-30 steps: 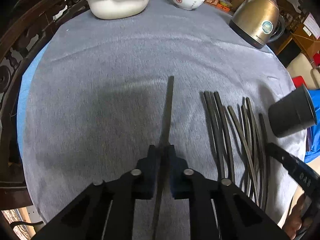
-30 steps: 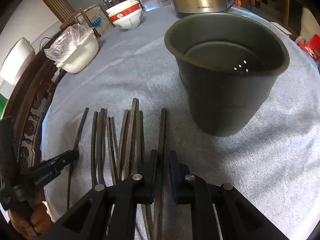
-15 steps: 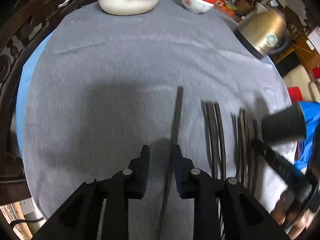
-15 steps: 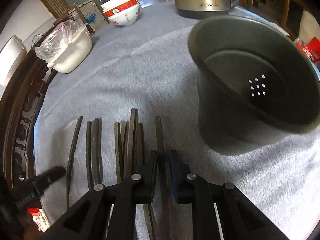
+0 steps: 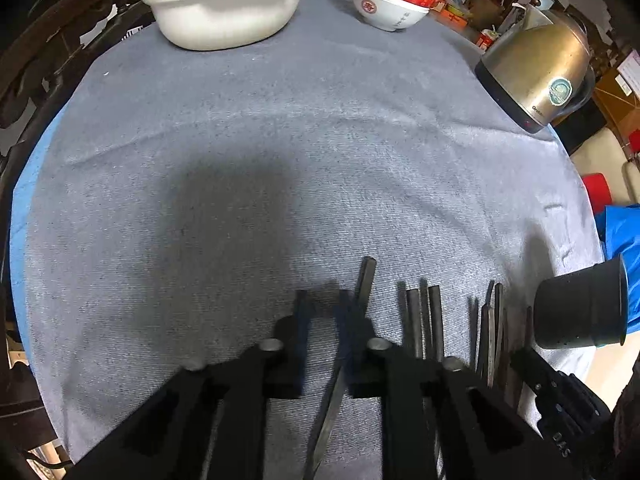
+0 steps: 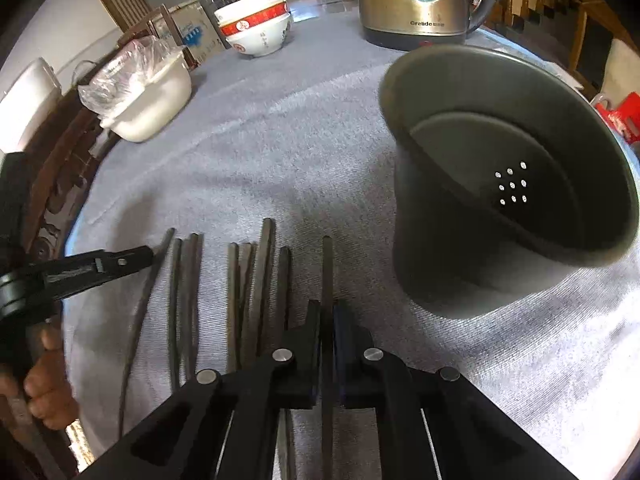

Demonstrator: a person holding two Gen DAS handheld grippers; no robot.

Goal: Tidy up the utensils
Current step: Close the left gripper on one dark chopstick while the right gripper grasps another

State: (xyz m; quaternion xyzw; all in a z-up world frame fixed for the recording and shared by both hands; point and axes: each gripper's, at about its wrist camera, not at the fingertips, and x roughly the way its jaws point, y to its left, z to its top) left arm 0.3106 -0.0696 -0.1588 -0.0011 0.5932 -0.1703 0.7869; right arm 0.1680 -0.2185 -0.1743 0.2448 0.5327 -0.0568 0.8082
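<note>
Two tools: both point down at the worktop (image 6: pixel 280 140), which has a grey cloth on it.
Left tool (image 5: pixel 324 300): the jaws are a little apart and have just been closing. One chopstick (image 5: pixel 366 280) lies between them, close against the right finger. The left finger does not touch it. The view is blurred here.
Right tool (image 6: pixel 327 308): pressed together, pinching a second chopstick (image 6: pixel 327 264) near its lower part.
Held stick: it is the rightmost of the row and its far end points away from the camera.
Row (image 6: pixel 240 280): several more dark chopsticks lie side by side on the cloth, left of the right tool.
Holder (image 6: pixel 460 280): a dark cup, mouth up, with small holes in the bottom, near the row on its right side.
Far edge: a kettle (image 6: pixel 416 0), bowls (image 6: pixel 256 28) and a white basin (image 6: pixel 148 100).
</note>
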